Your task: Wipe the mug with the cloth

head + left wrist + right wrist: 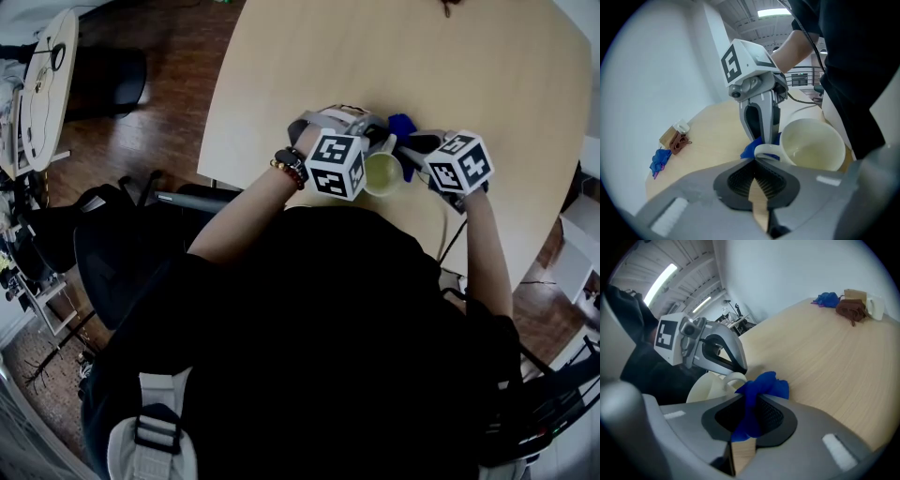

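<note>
A cream mug (382,174) stands on the pale wooden table (375,56), close to its near edge. My left gripper (754,161) is shut, its tips meeting right at the mug's handle (765,150); I see nothing between the pads. From the other side my right gripper (750,397) is shut on a blue cloth (764,386), which bunches out past its tips beside the handle (735,379). In the head view the cloth (402,126) lies just beyond the mug, between the two marker cubes. The left gripper's fingers (733,357) slant down onto the handle.
At the table's far end lie a blue bundle (659,160), a brown clip-like item (679,143) and a small box with a white piece (874,307). A black office chair (122,253) stands on the wooden floor at my left. A white round table (47,84) is further left.
</note>
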Available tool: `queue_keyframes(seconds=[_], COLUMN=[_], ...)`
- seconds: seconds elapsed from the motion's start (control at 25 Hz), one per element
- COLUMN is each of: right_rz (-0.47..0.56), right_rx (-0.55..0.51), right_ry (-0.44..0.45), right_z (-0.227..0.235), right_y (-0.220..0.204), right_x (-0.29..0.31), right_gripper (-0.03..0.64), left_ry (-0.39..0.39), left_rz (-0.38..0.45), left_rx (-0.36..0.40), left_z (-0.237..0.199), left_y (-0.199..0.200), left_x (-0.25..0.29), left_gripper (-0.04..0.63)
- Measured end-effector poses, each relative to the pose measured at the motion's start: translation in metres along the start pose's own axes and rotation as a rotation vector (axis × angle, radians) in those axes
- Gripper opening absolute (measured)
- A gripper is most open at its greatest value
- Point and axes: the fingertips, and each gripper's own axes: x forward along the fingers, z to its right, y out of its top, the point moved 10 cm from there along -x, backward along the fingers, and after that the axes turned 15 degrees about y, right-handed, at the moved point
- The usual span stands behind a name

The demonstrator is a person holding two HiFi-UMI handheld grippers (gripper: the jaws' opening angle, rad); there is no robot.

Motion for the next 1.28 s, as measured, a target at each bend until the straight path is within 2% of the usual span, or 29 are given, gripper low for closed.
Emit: queue_keyframes(seconds=[0.08,0.2,0.44,0.6,0.68,0.76,0.92,1.0,1.16,1.28], right_rz=[0.021,0.031,0.121,0.245,0.329,0.418,0.588,0.677,0.800,0.878], right_rx=[0.019,0.015,-0.034,0.000,0.036,0.055,-0.017,-0.073,-0.202,-0.252], right_ry=[-0.006,-0.022,-0.078,-0.157,-0.232,-0.316,-0.482,-0.546,-0.671,-0.719], right_z=[0.003,0.004,0.000,-0.014,-0.024,-0.035,-0.079,-0.102,-0.144,-0.168], right_y=[-0.003,-0.004,-0.016,-0.034,-0.043,-0.049,-0.045,-0.040,-0.031,-0.029], right_x=[0.003,0.005,-0.003,-0.027,-0.049,-0.073,-0.115,-0.128,-0.142,-0.146], right_gripper=[0.074,0.074,0.104,0.123,0.123,0.121,0.115,0.103,0.103,0.103], left_ry=[-0.001,0.012,0.048,0.127,0.168,0.197,0.230,0.265,0.407,0.426], left_rz=[-0.011,-0.022,-0.025,-0.011,0.026,0.096,0.227,0.259,0.246,0.298], left_rx=[0.005,-0.036,-0.227,-0.311,-0.386,-0.459,-0.524,-0.508,-0.344,-0.324], left_z=[0.001,-0.001,-0.015,-0.032,-0.041,-0.052,-0.061,-0.061,-0.053,-0.054], left_y=[-0.002,-0.006,-0.021,-0.028,-0.026,-0.016,0.011,0.023,0.040,0.052], left_x=[0.003,0.004,-0.008,-0.039,-0.061,-0.085,-0.121,-0.132,-0.158,-0.181], left_gripper=[0.003,0.003,0.003,0.003,0.003,0.003,0.003,0.003,0.003,0.003])
